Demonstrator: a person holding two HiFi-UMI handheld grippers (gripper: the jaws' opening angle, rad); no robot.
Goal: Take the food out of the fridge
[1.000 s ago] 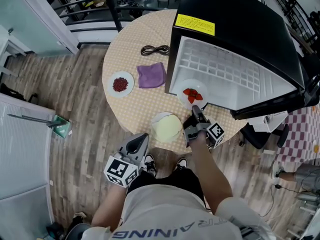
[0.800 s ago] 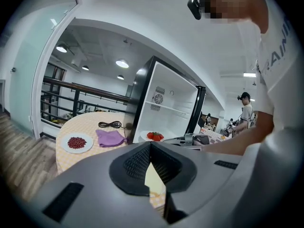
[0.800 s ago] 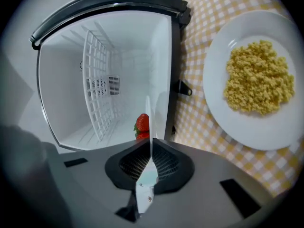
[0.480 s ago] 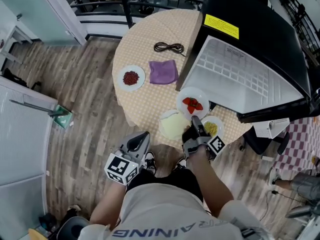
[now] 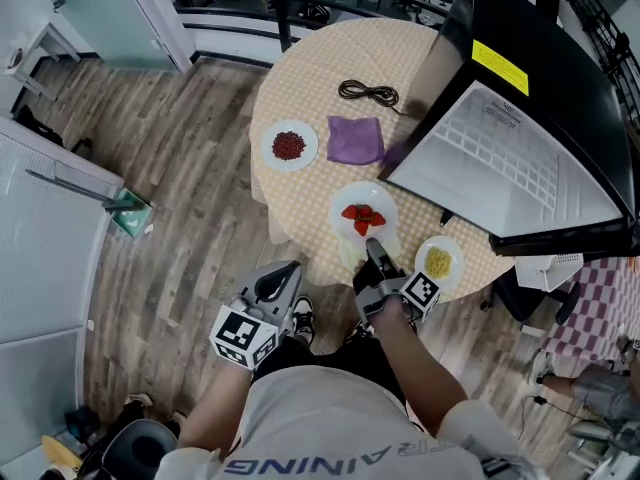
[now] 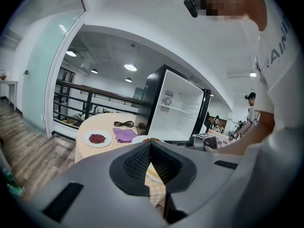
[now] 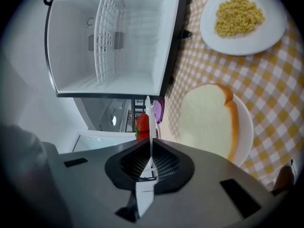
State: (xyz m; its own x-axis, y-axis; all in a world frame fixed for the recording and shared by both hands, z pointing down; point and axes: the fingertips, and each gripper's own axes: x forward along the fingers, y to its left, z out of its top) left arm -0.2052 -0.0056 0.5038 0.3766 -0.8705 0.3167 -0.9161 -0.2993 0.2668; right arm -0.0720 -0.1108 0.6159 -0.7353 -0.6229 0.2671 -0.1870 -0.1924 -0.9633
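Strawberry plate (image 5: pixel 343 201) seemingly level, rim pinched by right gripper (image 5: pixel 371 247); left gripper (image 5: pixel 286 271) closed, empty.

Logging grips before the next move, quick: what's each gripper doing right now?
Left gripper: closed, empty.
Right gripper: closed on the rim of the round white plate of strawberries.

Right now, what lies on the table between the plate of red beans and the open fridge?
A purple cloth lies between the plate of red beans and the fridge. The head view shows it most plainly.
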